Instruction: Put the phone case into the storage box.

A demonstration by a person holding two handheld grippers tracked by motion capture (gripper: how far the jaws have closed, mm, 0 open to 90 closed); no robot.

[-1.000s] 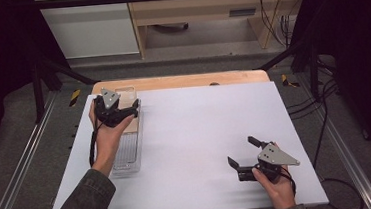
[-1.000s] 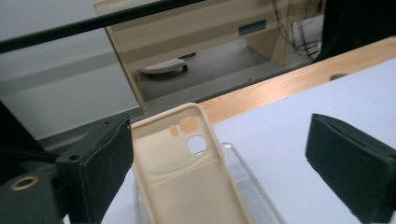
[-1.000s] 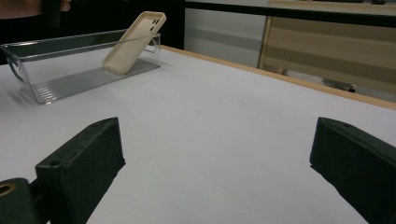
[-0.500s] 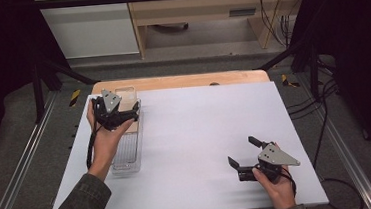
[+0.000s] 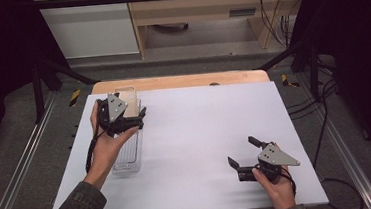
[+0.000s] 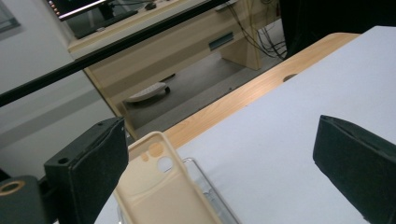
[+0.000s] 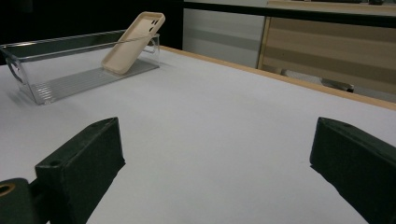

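Near the table's (image 5: 191,134) front right corner, the right gripper (image 5: 247,155) rests low on the white surface, jaws spread wide and empty. Farther back along the left edge, the left gripper (image 5: 137,117) hovers wide apart over a clear plastic bin (image 7: 70,70), where a beige phone case (image 7: 133,42) leans tilted against the far wall.

The left gripper (image 6: 219,168) holds its black jaws wide apart at the frame's lower corners, a beige phone case (image 6: 161,191) leaning in a clear tray (image 6: 205,182) at lower centre on the white table (image 6: 289,107).
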